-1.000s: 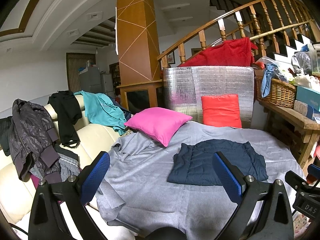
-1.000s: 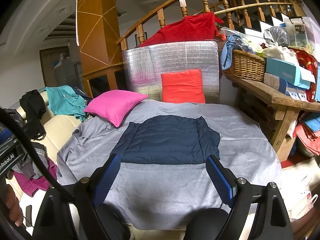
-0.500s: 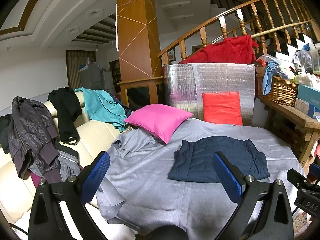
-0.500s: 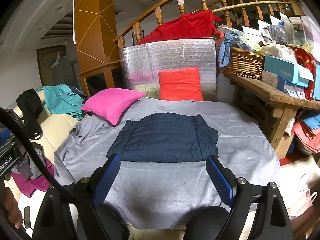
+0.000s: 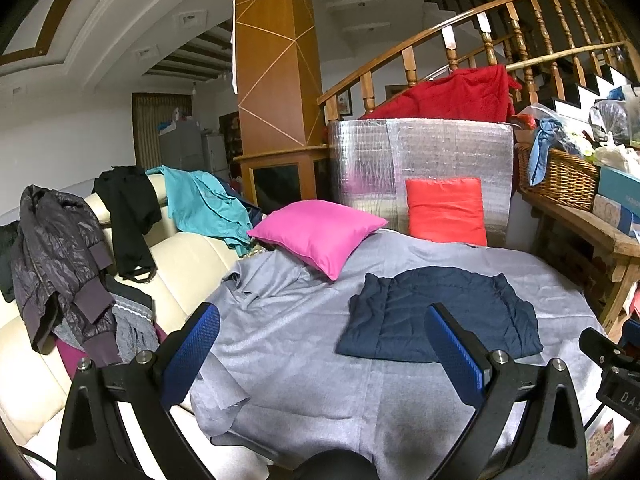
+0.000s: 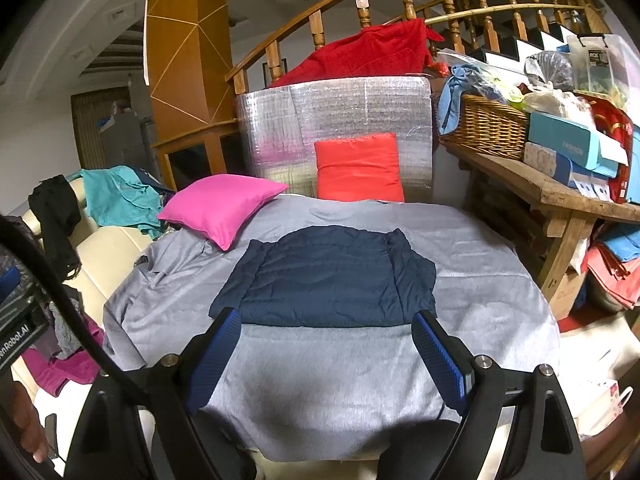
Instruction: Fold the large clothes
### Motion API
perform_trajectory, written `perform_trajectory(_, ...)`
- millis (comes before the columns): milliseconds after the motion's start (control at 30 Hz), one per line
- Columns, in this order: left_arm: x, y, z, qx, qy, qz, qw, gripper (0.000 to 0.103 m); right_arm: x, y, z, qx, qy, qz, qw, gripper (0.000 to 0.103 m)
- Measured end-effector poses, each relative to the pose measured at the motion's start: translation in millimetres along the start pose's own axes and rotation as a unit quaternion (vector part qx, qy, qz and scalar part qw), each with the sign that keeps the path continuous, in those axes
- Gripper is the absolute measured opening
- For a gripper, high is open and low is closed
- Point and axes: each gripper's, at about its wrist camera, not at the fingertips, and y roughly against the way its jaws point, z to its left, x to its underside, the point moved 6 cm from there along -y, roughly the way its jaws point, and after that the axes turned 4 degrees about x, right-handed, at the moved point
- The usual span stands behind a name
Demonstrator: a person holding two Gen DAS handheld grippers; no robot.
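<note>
A navy quilted jacket [image 5: 440, 316] [image 6: 328, 276] lies folded into a flat rectangle on the grey cloth [image 5: 304, 340] [image 6: 344, 364] that covers the table. My left gripper [image 5: 322, 332] hangs open in front of the cloth, left of the jacket, with nothing between its blue pads. The right gripper [image 6: 326, 336] is open too, held just before the jacket's near edge and apart from it. More clothes wait on the cream sofa: a dark puffer jacket [image 5: 56, 256], a black garment [image 5: 128, 208] and a teal shirt [image 5: 204, 200].
A pink cushion [image 5: 316, 232] and a red cushion [image 5: 444, 210] rest at the table's far side against a silver foil panel [image 5: 420, 160]. A wooden bench [image 6: 560, 196] with a wicker basket [image 6: 488, 124] and boxes stands on the right. Behind rise a wooden pillar and a stair rail.
</note>
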Motion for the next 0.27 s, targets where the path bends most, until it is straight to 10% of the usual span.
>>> perform_trajectory(267,0.7,-48.9,6.7,0.017,0.024,0.027,0.9992,0.101,-10.7,-26.1,1.3,0.004,0.017,0.009,1.0,0.089)
